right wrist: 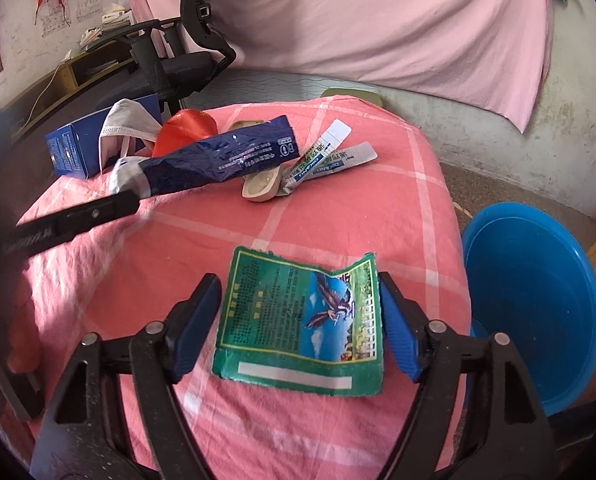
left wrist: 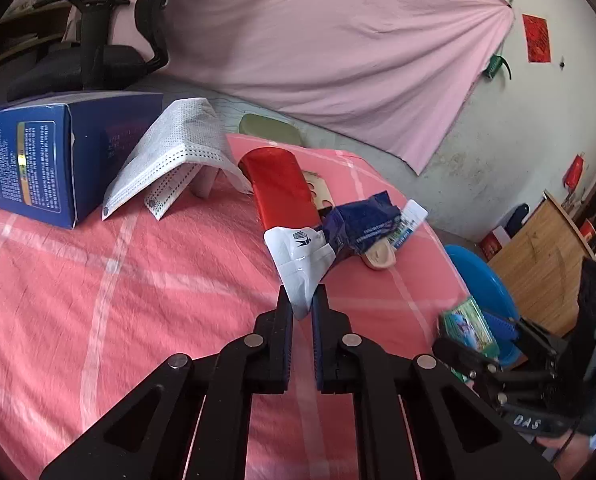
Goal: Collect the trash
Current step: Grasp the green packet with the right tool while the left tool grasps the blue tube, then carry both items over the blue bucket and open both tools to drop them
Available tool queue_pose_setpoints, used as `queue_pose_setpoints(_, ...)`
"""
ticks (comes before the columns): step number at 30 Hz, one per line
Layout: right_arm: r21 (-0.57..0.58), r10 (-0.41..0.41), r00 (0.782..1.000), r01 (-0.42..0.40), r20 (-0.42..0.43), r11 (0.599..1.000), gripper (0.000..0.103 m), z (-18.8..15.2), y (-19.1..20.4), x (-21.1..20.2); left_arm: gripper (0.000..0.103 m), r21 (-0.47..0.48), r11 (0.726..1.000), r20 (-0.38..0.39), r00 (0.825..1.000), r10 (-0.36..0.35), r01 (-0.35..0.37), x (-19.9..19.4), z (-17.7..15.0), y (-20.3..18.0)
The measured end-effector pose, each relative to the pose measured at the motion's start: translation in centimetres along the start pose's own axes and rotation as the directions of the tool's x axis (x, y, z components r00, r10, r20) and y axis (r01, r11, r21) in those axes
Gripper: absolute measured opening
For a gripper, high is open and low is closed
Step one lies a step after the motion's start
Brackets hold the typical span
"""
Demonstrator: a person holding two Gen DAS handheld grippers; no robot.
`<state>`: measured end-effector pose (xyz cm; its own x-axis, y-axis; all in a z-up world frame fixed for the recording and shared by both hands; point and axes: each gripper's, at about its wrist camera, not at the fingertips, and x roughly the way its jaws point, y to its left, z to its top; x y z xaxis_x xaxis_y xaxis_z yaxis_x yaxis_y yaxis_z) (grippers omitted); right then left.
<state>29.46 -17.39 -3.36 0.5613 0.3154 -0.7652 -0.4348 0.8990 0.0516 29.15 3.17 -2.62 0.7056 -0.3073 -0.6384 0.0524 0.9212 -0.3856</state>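
On the far left of the pink checked bench (left wrist: 98, 280) sits a blue carton (left wrist: 30, 160), with a white face mask (left wrist: 170, 152) draped just beside it. Your left gripper (left wrist: 301, 308) has its fingers clamped on the white end of a red, white and blue wrapper (left wrist: 282, 200), which reaches away from you over a wooden piece (right wrist: 260, 188) lying near two squeezed ointment tubes (right wrist: 325, 156). Further right, your right gripper (right wrist: 299, 320) has its fingers wide apart, one on each side of a green printed sachet (right wrist: 301, 320) that lies flat on the bench; the right pad is just beside its curled edge, the left pad stands clear of it. Beyond the bench's right edge, lower down, stands a blue basin (right wrist: 537, 300).
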Motion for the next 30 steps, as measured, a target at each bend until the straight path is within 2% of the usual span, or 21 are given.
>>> queue_pose_setpoints(6, 0.008, -0.009, 0.999, 0.009, -0.03, 1.0, 0.095, -0.4, 0.0, 0.3, 0.003, 0.04, 0.999, 0.039, 0.999, 0.033, -0.035, -1.7, -1.6, -1.5)
queue_pose_setpoints(9, 0.002, -0.028, 0.999, 0.028, -0.034, 1.0, 0.09, -0.4, 0.2, 0.3, 0.003, 0.051, 0.998, 0.045, 0.998, 0.042, -0.044, -2.1, -2.4, -2.2)
queue_pose_setpoints(10, 0.002, -0.026, 0.999, 0.026, -0.032, 1.0, 0.086, -0.5, 0.2, 0.2, 0.003, 0.054, 0.997, 0.047, 0.998, 0.045, -0.048, -2.2, -2.5, -2.4)
queue_pose_setpoints(11, 0.002, -0.022, 0.999, 0.022, -0.026, 1.0, 0.076, -0.5, 0.2, 0.0, 0.003, 0.058, 0.997, 0.052, 0.997, 0.053, -0.056, -2.3, -2.7, -2.6)
queue_pose_setpoints(12, 0.004, -0.021, 1.0, 0.021, -0.022, 1.0, 0.076, -0.5, 0.2, -0.1, 0.003, 0.062, 0.996, 0.059, 0.997, 0.057, -0.061, -2.5, -2.9, -2.8)
queue_pose_setpoints(16, 0.01, -0.027, 1.0, 0.027, 0.009, 1.0, 0.071, -0.9, 0.2, -0.9, 0.003, 0.116, 0.989, 0.113, 0.991, 0.075, -0.088, -3.6, -3.6, -3.9)
queue_pose_setpoints(22, 0.033, -0.005, 0.995, 0.002, 0.096, 0.999, 0.066, -1.3, -0.2, -3.1, 0.003, 0.185, 0.976, 0.236, 0.969, 0.072, -0.118, -5.4, -4.3, -5.8)
queue_pose_setpoints(25, 0.061, 0.006, 0.983, -0.018, 0.183, 0.998, 0.066, -1.3, -1.0, -4.9, 0.003, 0.202, 0.972, 0.279, 0.958, 0.059, -0.119, -5.9, -4.3, -6.8)
queue_pose_setpoints(27, 0.078, 0.011, 0.963, -0.033, 0.269, 0.996, 0.066, -1.4, -1.6, -6.6, 0.003, 0.214, 0.969, 0.309, 0.95, 0.051, -0.121, -6.1, -4.2, -7.6)
queue_pose_setpoints(30, 0.095, 0.003, 0.911, -0.046, 0.412, 0.994, 0.066, -1.4, -2.3, -9.4, 0.003, 0.244, 0.962, 0.356, 0.934, 0.027, -0.121, -6.5, -3.9, -8.9)
